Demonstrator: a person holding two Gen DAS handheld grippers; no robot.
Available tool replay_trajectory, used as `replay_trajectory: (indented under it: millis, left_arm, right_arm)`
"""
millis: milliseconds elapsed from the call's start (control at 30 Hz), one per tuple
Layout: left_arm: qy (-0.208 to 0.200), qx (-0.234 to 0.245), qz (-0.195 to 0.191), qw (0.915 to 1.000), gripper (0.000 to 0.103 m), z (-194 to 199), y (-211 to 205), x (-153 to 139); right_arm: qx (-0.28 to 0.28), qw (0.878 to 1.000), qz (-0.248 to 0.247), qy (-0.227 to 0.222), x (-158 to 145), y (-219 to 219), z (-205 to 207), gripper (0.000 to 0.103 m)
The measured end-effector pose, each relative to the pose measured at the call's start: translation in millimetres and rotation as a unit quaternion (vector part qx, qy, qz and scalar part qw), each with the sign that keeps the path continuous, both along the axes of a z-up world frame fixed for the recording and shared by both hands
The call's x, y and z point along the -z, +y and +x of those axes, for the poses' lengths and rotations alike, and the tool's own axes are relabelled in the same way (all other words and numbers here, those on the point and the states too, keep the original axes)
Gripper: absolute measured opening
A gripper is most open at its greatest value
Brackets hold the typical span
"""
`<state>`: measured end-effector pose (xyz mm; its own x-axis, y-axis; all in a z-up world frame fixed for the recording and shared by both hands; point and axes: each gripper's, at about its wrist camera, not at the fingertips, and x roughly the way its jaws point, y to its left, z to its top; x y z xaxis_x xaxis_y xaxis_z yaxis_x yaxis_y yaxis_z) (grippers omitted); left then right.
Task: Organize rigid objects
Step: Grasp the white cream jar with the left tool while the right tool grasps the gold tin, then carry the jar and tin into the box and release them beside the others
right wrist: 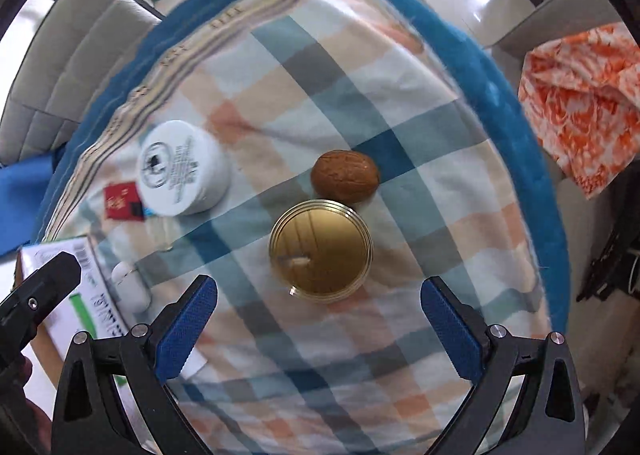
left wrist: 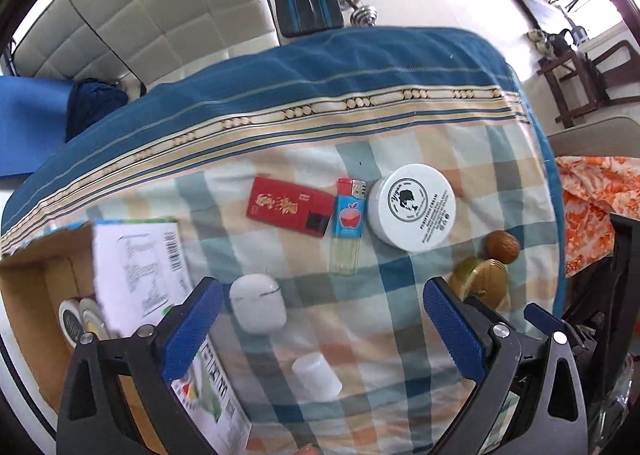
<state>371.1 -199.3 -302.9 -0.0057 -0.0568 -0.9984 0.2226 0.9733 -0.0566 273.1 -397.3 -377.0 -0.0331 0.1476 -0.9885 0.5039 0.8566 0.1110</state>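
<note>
**Both grippers spread wide above the checked cloth, nothing held**

From my left wrist camera I see the left gripper [left wrist: 322, 329] with its blue pads far apart and empty, hanging over a checked cloth [left wrist: 420, 143] with a blue border. Between the fingers lies a white earbud case [left wrist: 258, 303], rounded and glossy, its lid seam towards the far side. Nearer me a small white cap [left wrist: 317, 371] lies tipped on its side. Farther off, a row: a red packet [left wrist: 290, 211] with gold lettering, its long axis running left to right; just beside it a lighter [left wrist: 347, 229] with a blue apple label and clear body, long axis pointing away from me, metal head at the far end; then a white cream jar [left wrist: 412, 207], upright, printed lid facing up. At left an open cardboard box [left wrist: 36, 275] holds two round tins, partly hidden by a printed flap.

My right wrist camera shows the right gripper [right wrist: 319, 329] equally wide and empty, above a gold round tin [right wrist: 320, 251], lid up, reflective. A brown walnut [right wrist: 345, 180] sits just beyond it, nearly touching, long axis left to right. That view gives the tin's whole lid; the left view catches only its edge. The lighter is almost wholly hidden here.
</note>
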Motion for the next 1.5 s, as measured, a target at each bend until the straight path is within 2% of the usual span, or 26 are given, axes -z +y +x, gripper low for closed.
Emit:
replay_trajectory:
  millis: [67, 133, 200, 267, 367, 533, 767, 867, 1067, 1133, 1167, 1367, 1500]
  left_arm:
    - [0.009, 0.002, 0.006, 0.9999, 0.103, 5.3, -6.2, 12.3]
    - [0.015, 0.005, 0.007, 0.9998, 0.103, 9.5, -10.9, 20.4]
    - [0.021, 0.008, 0.006, 0.9997, 0.103, 13.1, -15.7, 26.7]
    - [0.022, 0.015, 0.007, 0.9996, 0.103, 15.6, -22.8, 31.0]
    - [0.028, 0.03, 0.007, 0.9992, 0.103, 19.5, -37.0, 36.9]
    - [0.034, 0.06, 0.016, 0.9975, 0.103, 24.1, -64.2, 45.5]
    - [0.044, 0.103, 0.035, 0.9931, 0.101, 21.9, -96.8, 64.9]
    - [0.045, 0.105, 0.05, 0.9921, 0.067, 24.5, -100.6, 74.4]
    - [0.033, 0.126, 0.061, 0.9895, 0.068, 24.4, -109.7, 78.0]
    - [0.053, 0.12, 0.06, 0.9896, 0.068, 24.8, -112.5, 87.4]
    - [0.05, 0.112, 0.052, 0.9911, 0.068, 25.5, -109.5, 88.5]
    - [0.028, 0.098, 0.038, 0.994, 0.065, 19.6, -105.4, 80.1]
    - [0.025, 0.096, 0.026, 0.9947, 0.065, -1.0, -87.0, 63.0]
  right_arm:
    - [0.011, 1.0, 0.012, 0.006, 16.8, -2.7, 3.2, 0.1]
    - [0.018, 1.0, 0.018, 0.012, 30.3, -3.5, 6.3, 0.091]
    - [0.018, 1.0, 0.013, 0.022, 38.4, -3.5, 7.4, 0.073]
    - [0.02, 1.0, 0.008, 0.021, 40.2, -6.3, 5.8, 0.068]
    - [0.018, 1.0, 0.014, 0.018, 37.8, -13.6, 2.4, 0.068]
    - [0.011, 1.0, -0.011, 0.017, 31.3, -31.7, -1.4, 0.068]
    - [0.024, 0.999, -0.019, 0.023, 35.9, -54.5, -5.8, 0.068]
    - [0.026, 0.999, -0.015, 0.025, 38.3, -60.2, -3.3, 0.068]
    - [0.025, 0.999, -0.015, 0.025, 41.9, -62.2, 1.3, 0.068]
    - [0.024, 0.999, -0.017, 0.026, 43.1, -60.4, 1.8, 0.068]
    - [0.023, 0.999, -0.018, 0.027, 42.4, -57.4, 2.4, 0.068]
    - [0.01, 0.999, -0.021, 0.027, 41.8, -52.8, 2.6, 0.068]
    - [-0.003, 1.0, -0.018, 0.021, 32.1, -44.6, -0.4, 0.067]
